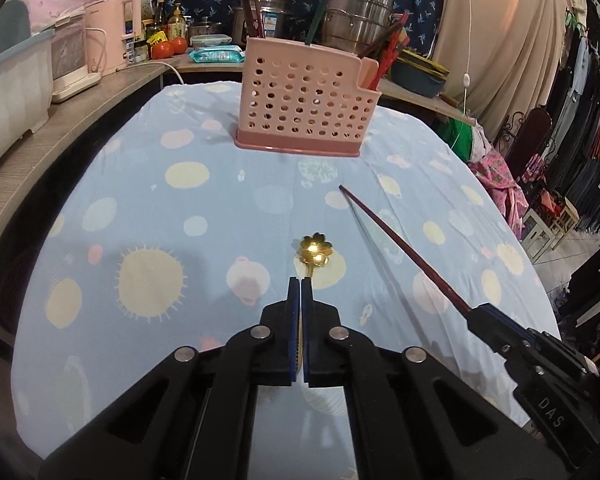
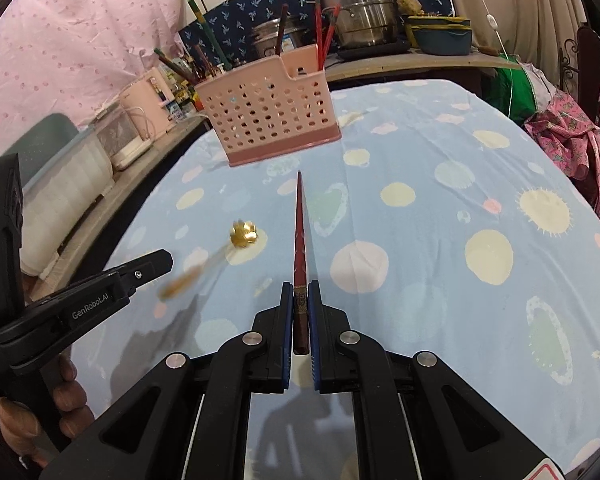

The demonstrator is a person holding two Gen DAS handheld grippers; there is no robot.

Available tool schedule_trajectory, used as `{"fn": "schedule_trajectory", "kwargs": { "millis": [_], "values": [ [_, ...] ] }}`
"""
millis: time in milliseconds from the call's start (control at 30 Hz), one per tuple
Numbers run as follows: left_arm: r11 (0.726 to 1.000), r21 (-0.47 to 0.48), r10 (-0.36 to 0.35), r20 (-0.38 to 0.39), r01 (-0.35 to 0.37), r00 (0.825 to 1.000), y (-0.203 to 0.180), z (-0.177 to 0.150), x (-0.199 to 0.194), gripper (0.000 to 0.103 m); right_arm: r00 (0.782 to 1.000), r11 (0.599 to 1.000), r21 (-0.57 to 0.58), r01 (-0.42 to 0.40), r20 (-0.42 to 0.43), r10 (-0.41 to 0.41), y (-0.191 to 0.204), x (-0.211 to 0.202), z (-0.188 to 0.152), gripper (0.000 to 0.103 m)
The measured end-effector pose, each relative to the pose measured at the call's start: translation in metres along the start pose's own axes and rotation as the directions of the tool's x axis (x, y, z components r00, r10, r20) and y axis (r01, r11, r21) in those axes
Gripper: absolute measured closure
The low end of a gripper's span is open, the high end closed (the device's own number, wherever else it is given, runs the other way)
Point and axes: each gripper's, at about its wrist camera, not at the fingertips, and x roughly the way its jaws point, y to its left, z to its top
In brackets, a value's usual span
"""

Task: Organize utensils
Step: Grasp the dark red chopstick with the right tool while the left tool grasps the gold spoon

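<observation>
Both tongs loaded, both carried above the table.

Left gripper (image 1: 301, 280): jaws pressed together on the thin stem of a small gold metal spoon with a flower-shaped bowl (image 1: 315, 249). The bowl sticks out forward past the fingertips, its long axis in line with the fingers.

Right gripper (image 2: 300, 285): jaws pinching the thick butt end of a dark red lacquered chopstick (image 2: 299, 216), tapered tip pointing forward. Its long axis runs along the fingers.

Target, by my reading of the task: the pink perforated plastic utensil caddy (image 1: 304, 100), upright on the table under a pale blue cloth with cream and pink spots (image 1: 148, 208). It stands ahead of both grippers, well apart from either. From the right wrist view, the chopstick tip aims at the caddy's base, slightly right of centre. From the left wrist view, the caddy sits nearly straight ahead of the spoon. I cannot tell which hand is nearer.

Judgement: both items point horizontally at the caddy's wall, while its opening faces up. Each must be lifted and tipped tip-down before it can drop in.

Counts:
- held spoon: one
- held chopstick: one
- caddy: one
- sticks already standing in the caddy: several red and dark ones plus one green; exact count unclear
- loose utensils lying on the cloth: none visible
</observation>
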Motion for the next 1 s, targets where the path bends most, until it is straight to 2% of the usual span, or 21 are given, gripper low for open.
{"fn": "schedule_trajectory", "kwargs": {
  "millis": [200,267,333,433,567,767,867,1000],
  "values": [
    [1.0,-0.016,-0.007,-0.02,0.007,1.0,0.004,0.0,0.001,0.102,1.0,1.0,0.005,-0.005,0.03,0.005,-0.001,-0.01,0.013,0.096],
    [1.0,-0.024,-0.003,-0.048,0.002,0.999,0.007,-0.01,0.009,0.096,1.0,1.0,0.005,-0.004,0.023,0.004,-0.002,-0.008,0.011,0.096],
    [0.999,-0.035,-0.011,-0.081,0.008,0.997,0.011,-0.02,0.019,0.083,1.0,1.0,0.009,-0.006,0.009,0.006,-0.003,-0.004,0.007,0.096],
    [0.999,-0.052,-0.02,-0.112,0.015,0.994,0.016,-0.031,0.029,0.078,1.0,1.0,0.008,-0.008,-0.012,0.008,-0.002,0.002,0.001,0.096],
    [0.997,-0.07,-0.042,-0.137,0.033,0.99,0.018,-0.038,0.035,0.078,1.0,1.0,0.005,-0.008,-0.023,0.009,-0.001,0.004,-0.002,0.096],
    [0.998,-0.053,-0.049,-0.128,0.043,0.991,0.013,-0.041,0.036,0.079,1.0,1.0,0.005,-0.007,-0.026,0.008,-0.001,0.005,-0.003,0.096],
    [0.998,-0.049,-0.049,-0.122,0.043,0.991,0.013,-0.042,0.036,0.091,1.0,1.0,0.006,-0.006,-0.03,0.007,-0.001,0.007,-0.005,0.096],
    [0.998,-0.043,-0.051,-0.12,0.046,0.991,0.012,-0.044,0.035,0.092,0.999,1.0,0.001,-0.005,-0.034,0.005,0.001,0.008,-0.006,0.096]
  ]
}}
